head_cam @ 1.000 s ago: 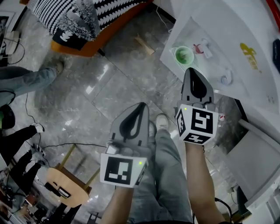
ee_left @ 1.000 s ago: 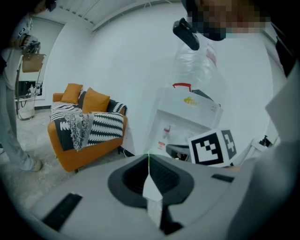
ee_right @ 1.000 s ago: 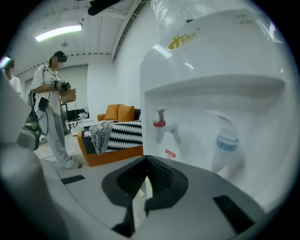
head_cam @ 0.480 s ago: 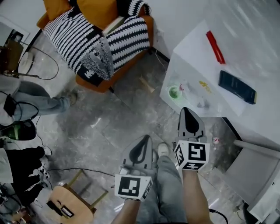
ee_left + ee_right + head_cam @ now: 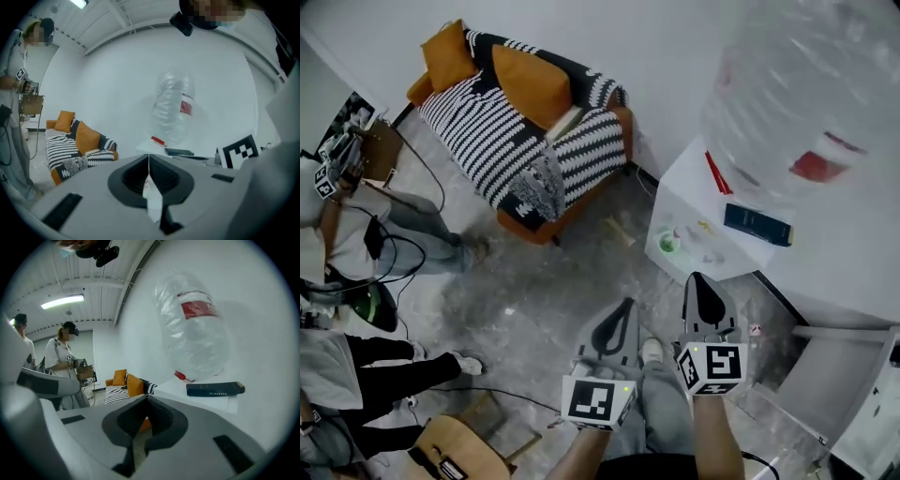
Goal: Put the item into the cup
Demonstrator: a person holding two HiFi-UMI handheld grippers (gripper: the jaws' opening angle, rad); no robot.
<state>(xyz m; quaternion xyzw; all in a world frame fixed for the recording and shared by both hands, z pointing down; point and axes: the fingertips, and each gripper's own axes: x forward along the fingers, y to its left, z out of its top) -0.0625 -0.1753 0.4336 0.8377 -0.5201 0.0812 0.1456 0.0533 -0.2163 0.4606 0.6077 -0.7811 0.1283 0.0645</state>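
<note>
A small green cup [image 5: 668,243] stands on the near-left corner of the white table [image 5: 853,253] in the head view. A few small pale items [image 5: 709,238] lie just right of it, too small to make out. My left gripper [image 5: 626,304] [image 5: 149,157] is shut with nothing in it, held over the floor short of the table. My right gripper [image 5: 696,277] [image 5: 146,397] is shut and empty too, its tip just short of the table corner, below and right of the cup. The cup does not show in either gripper view.
A big clear water bottle [image 5: 811,103] stands on the table, with a dark flat box [image 5: 757,225] and a red thing [image 5: 717,173] beside it. A striped sofa [image 5: 525,122] with orange cushions is behind. People stand at left; a wooden stool [image 5: 455,452] is near my feet.
The head view has lifted and pulled back, so the table and cup look smaller and farther off. Both grippers sit lower in view, still shut.
</note>
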